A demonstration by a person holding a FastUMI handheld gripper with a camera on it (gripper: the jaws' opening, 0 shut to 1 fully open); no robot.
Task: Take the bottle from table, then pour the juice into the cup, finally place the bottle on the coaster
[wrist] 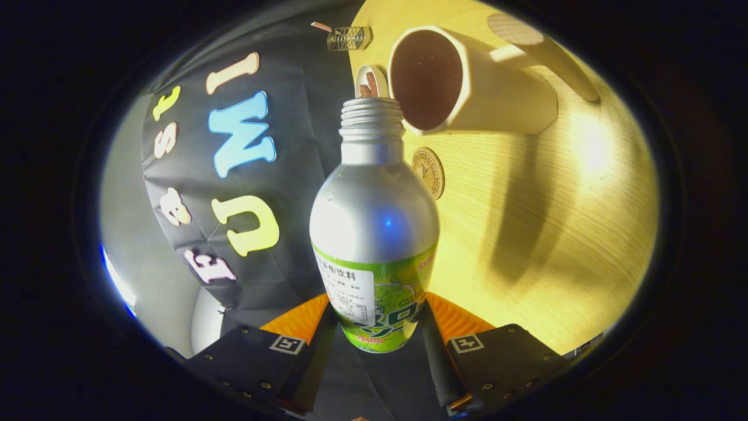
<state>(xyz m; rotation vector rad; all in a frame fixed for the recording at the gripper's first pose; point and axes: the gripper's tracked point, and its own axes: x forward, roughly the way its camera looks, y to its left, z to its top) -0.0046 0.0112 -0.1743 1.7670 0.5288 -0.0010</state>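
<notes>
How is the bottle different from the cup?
The bottle is silvery metal with a green label; the cup is plain and pale. The bottle has a narrow threaded neck, while the cup has a wide mouth that looks dark inside. The bottle sits between the gripper fingers, which press on its sides; the cup stands free on the table, beyond the bottle's neck. Both are open at the top.

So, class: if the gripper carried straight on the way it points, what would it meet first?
Probably the cup: the gripper, jaws shut on the bottle, has the bottle's open neck at its rim. Depth is unclear.
</notes>
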